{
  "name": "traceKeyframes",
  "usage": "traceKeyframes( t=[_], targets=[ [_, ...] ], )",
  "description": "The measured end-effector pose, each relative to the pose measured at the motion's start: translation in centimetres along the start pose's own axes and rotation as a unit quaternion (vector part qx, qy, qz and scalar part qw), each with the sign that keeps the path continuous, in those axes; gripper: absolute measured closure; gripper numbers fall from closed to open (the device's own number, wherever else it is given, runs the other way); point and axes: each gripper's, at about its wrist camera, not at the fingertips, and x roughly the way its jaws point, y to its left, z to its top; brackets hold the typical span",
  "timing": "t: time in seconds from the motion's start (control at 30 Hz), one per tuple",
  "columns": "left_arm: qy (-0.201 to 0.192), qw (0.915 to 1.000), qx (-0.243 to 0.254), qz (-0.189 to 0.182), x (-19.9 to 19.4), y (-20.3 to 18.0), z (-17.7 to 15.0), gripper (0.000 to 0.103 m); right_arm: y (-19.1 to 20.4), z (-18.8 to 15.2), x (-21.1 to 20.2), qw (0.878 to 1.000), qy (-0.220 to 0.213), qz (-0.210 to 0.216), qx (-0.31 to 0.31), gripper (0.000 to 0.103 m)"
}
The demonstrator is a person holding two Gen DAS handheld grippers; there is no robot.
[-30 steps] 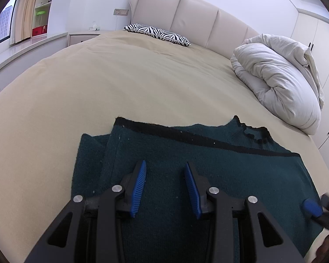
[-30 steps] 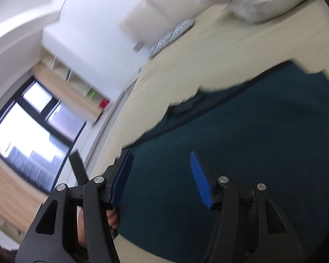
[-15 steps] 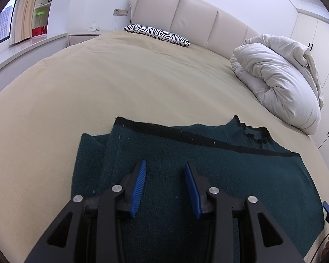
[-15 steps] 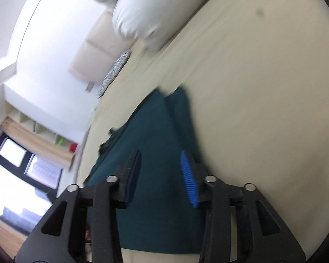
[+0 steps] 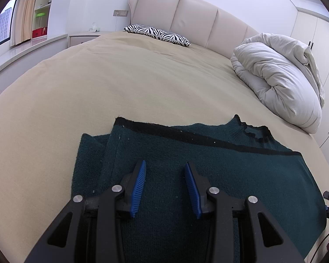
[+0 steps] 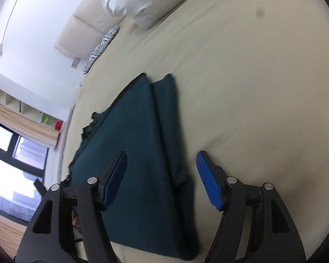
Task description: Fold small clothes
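A dark green knitted sweater point(image 5: 208, 164) with black trim lies flat and partly folded on the beige bed point(image 5: 98, 83). Its collar points to the far right in the left wrist view. My left gripper point(image 5: 165, 173) is open and empty, just above the sweater's near middle. In the right wrist view the sweater point(image 6: 138, 144) runs away from the camera, with a folded layer along its right side. My right gripper point(image 6: 161, 164) is open wide and empty, above the sweater's near end, its jaws either side of the folded edge.
A rolled white duvet point(image 5: 280, 76) lies at the far right of the bed. A zebra-print pillow point(image 5: 158, 35) sits by the padded headboard point(image 5: 186, 11). A nightstand point(image 5: 83, 37) and window shelves stand at the left. Wardrobe doors point(image 5: 318, 43) stand at the right.
My right gripper swung round from the sweater's side to its end and opened wider. My left gripper and the sweater stayed still.
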Motion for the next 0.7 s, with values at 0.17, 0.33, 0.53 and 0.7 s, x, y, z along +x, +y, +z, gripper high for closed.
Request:
traceKeyframes(
  t=[0.17,0.33,0.53,0.7],
  targets=[
    [0.0,1.0,-0.002,-0.002,0.0,0.2,0.0,0.063,1.5,-0.1,1.7,0.999,0.039,-0.015,-0.015,0.045],
    [-0.001,1.0,-0.003,-0.004,0.0,0.3,-0.1,0.063,1.5,-0.2,3.2,0.996,0.073,0.033,0.03,0.064],
    [-0.001,1.0,-0.003,-0.004,0.0,0.3,-0.1,0.063,0.1,-0.1,4.8,0.993,0.071,0.054,0.078,0.081],
    [-0.001,1.0,-0.003,-0.005,0.0,0.3,-0.1,0.063,-0.2,-0.1,2.9,0.996,0.031,0.034,0.075,0.083]
  ],
)
